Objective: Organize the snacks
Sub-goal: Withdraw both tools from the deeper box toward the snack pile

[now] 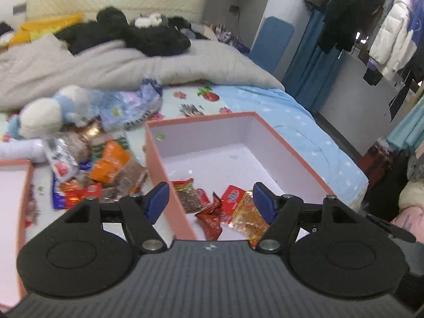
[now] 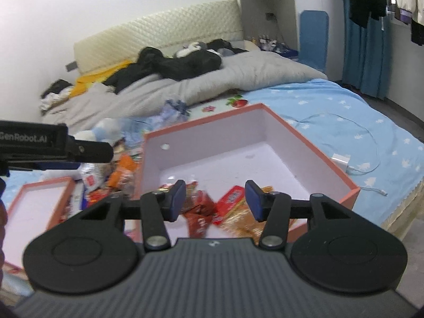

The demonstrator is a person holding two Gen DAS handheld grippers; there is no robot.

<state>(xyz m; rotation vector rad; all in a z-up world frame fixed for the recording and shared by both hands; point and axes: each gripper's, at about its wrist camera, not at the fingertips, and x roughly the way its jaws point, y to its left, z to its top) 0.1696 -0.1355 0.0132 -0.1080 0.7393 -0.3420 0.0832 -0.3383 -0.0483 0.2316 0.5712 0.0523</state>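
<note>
- The left gripper (image 1: 210, 201) is hovering with its blue fingers (image 1: 159, 201) spread wide and holding nothing; the near wall of the pink box (image 1: 291, 148) is passing between them, one finger outside it and one above the inside.
- The right gripper (image 2: 214, 200) is also hanging with fingers (image 2: 177, 200) spread and empty, above the box's (image 2: 304, 143) near end.
- Just beyond and below both sets of fingertips, a few packets are lying on the box floor: a dark red wrapper (image 1: 210, 218), a red packet (image 1: 232, 198) and a golden packet (image 1: 247, 216).
- Risk, as judged: a descent by the left gripper from this pose is likely to land a finger on the box wall, tipping or shifting the box on the soft bedding.
- Risk: closing on the overlapping packets may pinch two at once or crush one.
- Left of the left fingers, outside the box, the snack pile (image 1: 100, 169) is lying unsorted; beside it, at the frame edge, a shallow pink tray (image 1: 16, 185) is sitting.
- Farther left, a plush toy (image 1: 50, 111) is touching the pile and may get dragged along.
- Beyond the right fingers, a charger and cable (image 2: 341, 159) are lying against the box's far side, a snagging hazard.
</note>
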